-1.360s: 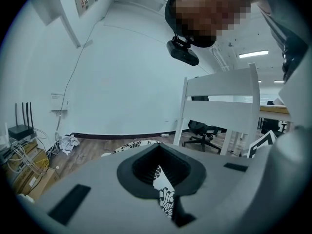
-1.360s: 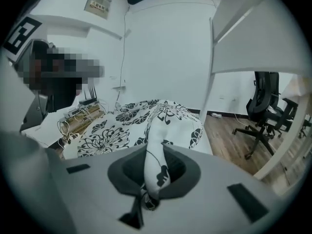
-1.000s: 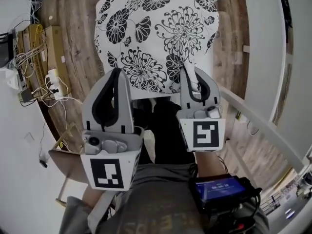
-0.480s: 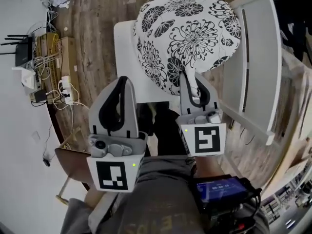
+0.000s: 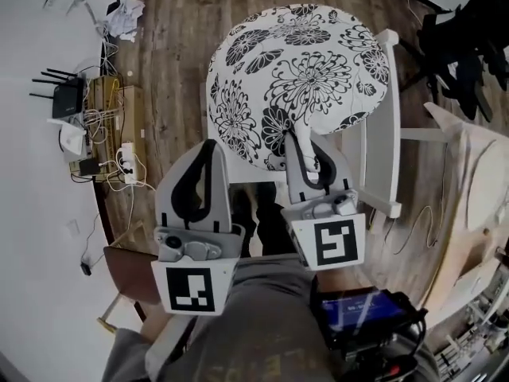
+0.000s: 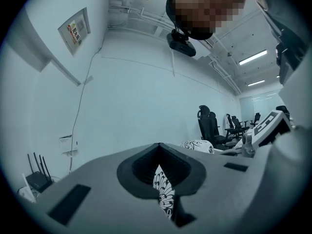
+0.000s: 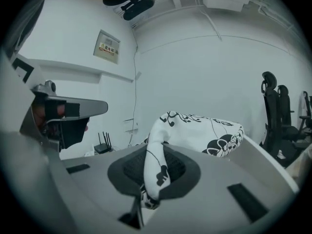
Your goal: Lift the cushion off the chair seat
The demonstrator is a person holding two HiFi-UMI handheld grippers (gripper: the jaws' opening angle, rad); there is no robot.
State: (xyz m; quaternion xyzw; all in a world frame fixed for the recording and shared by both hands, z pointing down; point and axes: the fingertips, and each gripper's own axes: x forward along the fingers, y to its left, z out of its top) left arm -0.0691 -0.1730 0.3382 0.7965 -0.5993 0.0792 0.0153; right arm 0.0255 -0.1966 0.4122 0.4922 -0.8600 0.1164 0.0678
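Note:
The round white cushion with black flower print hangs in the air above the white chair. My left gripper is shut on the cushion's near left edge. In the left gripper view the flowered fabric shows pinched between the jaws. My right gripper is shut on the cushion's near edge further right. In the right gripper view a fold of the cushion runs down into the closed jaws of the right gripper. Both grippers point roughly level.
On the wooden floor at the left lie a router, a power strip, cables and cardboard boxes. Crumpled paper lies at the back left. Black office chairs stand by the far wall. A blue-screened device sits at my waist.
Both grippers have risen with the cushion. The chair and floor look smaller and further below, and more of the chair's frame shows beside the cushion.

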